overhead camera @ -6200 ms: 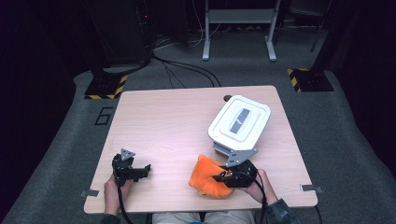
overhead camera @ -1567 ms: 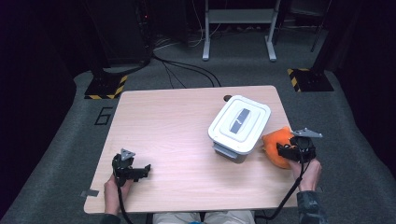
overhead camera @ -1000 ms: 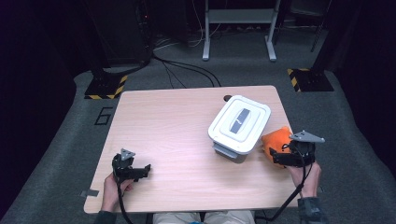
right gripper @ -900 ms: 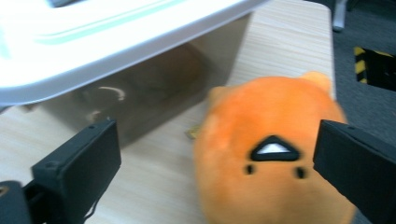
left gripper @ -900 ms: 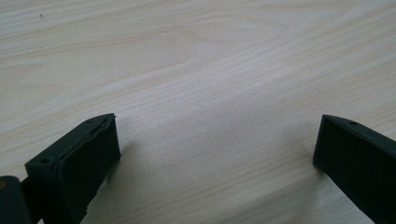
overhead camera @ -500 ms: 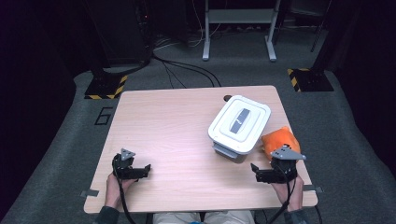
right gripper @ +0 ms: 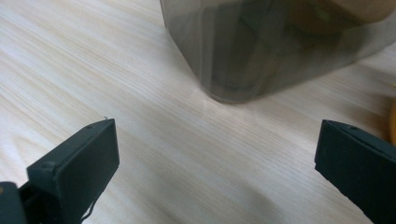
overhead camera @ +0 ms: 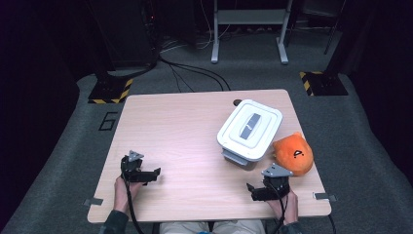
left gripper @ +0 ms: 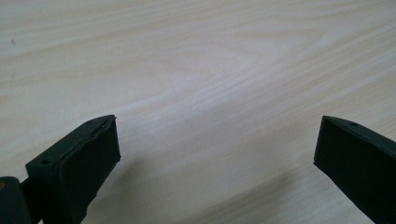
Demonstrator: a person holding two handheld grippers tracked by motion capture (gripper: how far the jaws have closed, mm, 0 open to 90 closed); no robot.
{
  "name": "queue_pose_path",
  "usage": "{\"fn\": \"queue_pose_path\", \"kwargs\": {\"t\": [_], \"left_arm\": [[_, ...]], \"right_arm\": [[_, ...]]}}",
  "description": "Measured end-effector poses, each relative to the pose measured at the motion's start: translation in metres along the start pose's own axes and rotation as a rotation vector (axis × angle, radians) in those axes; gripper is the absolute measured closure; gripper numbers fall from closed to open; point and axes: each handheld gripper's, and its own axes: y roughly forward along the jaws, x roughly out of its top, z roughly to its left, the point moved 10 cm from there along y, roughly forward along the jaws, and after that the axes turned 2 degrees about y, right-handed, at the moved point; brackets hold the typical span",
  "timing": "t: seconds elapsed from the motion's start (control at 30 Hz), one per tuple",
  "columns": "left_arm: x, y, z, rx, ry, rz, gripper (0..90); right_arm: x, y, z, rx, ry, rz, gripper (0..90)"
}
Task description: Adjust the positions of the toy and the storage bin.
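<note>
An orange plush toy [overhead camera: 293,154] lies on the table near its right edge, beside a clear storage box with a white lid [overhead camera: 249,128]. My right gripper [overhead camera: 255,191] rests near the front edge, in front of the toy and apart from it, jaws wide open with nothing between them. In the right gripper view the box's translucent grey wall [right gripper: 261,46] stands just ahead, and an orange sliver of the toy [right gripper: 393,122] shows at the right border. My left gripper [overhead camera: 150,174] sits at the front left, open over bare wood [left gripper: 205,93].
The light wooden table [overhead camera: 185,126] has bare room across its middle and left. A small dark object [overhead camera: 237,103] lies behind the box. Beyond the table are floor cables [overhead camera: 195,73], a metal stand [overhead camera: 248,19] and yellow-black marked bases [overhead camera: 109,90].
My right gripper carried the orange toy from the front of the table to the right of the box, let it go, and drew back toward the front edge. The left gripper stayed still.
</note>
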Motion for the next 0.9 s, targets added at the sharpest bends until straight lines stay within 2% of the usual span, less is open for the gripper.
{"fn": "queue_pose_path", "kwargs": {"t": [0.07, 0.23, 0.33, 0.47, 0.6, 0.77, 0.9], "left_arm": [[0.01, -0.001, -0.004, -0.016, -0.005, -0.014, 0.1], [0.033, -0.004, -0.015, -0.048, 0.018, -0.029, 0.1], [0.046, -0.003, -0.023, -0.07, 0.036, -0.032, 0.1], [0.067, -0.003, -0.036, -0.097, 0.082, -0.037, 0.1], [0.086, -0.001, -0.048, -0.116, 0.124, -0.04, 0.2], [0.105, 0.002, -0.062, -0.141, 0.145, -0.052, 0.2], [0.116, 0.007, -0.072, -0.154, 0.15, -0.057, 0.4]], "right_arm": [[-0.002, 0.006, 0.001, 0.006, -0.006, 0.007, 0.0], [-0.007, 0.017, 0.001, -0.005, -0.026, 0.043, 0.0], [-0.01, 0.021, 0.001, -0.012, -0.035, 0.054, 0.0], [-0.01, 0.023, 0.0, -0.016, -0.036, 0.058, 0.0], [-0.012, 0.024, 0.001, 0.013, -0.039, 0.073, 0.0], [-0.013, 0.026, 0.002, 0.06, -0.013, 0.093, 0.0], [-0.012, 0.027, 0.002, 0.062, -0.014, 0.09, 0.0]]}}
